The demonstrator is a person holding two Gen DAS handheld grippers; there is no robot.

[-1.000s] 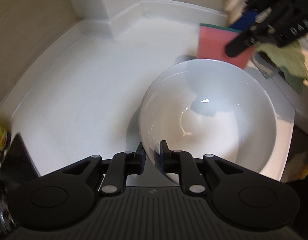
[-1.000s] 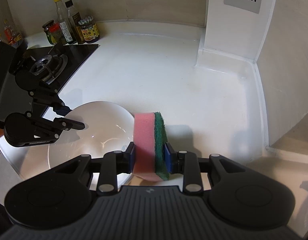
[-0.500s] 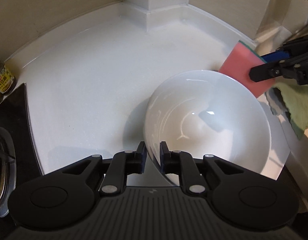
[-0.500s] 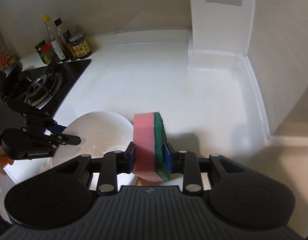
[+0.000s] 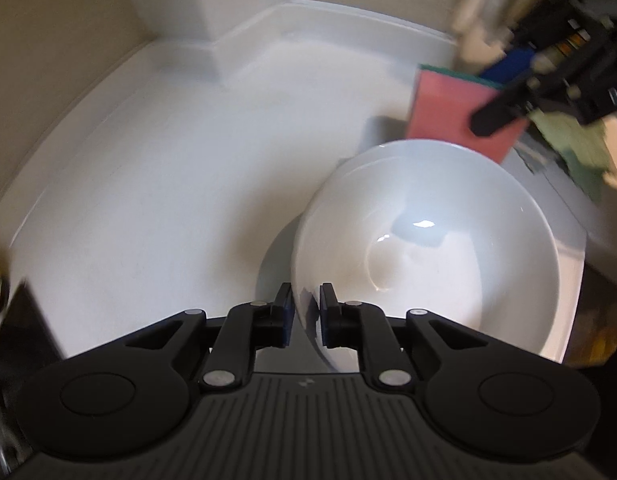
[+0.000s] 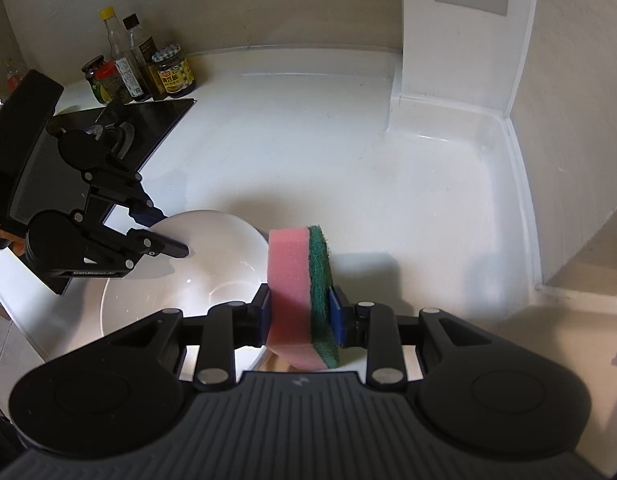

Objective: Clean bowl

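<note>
Bowl: round white ceramic bowl tilted at the white countertop's front edge, its rim clamped by the left gripper, jaws just eased slightly
Sponge: pink-and-green rectangular sponge held upright, pinched by the right gripper
Room: beige walls, corner counter

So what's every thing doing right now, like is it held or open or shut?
bowl: tipped up, rim pinched between the left fingers, looks bare inside
left gripper: shut on the bowl's rim, its fingers have just been opening a little
sponge: held upright, pink side facing the bowl, not touching it
right gripper: shut on the sponge
jars and bottles: upright, lids on
</note>
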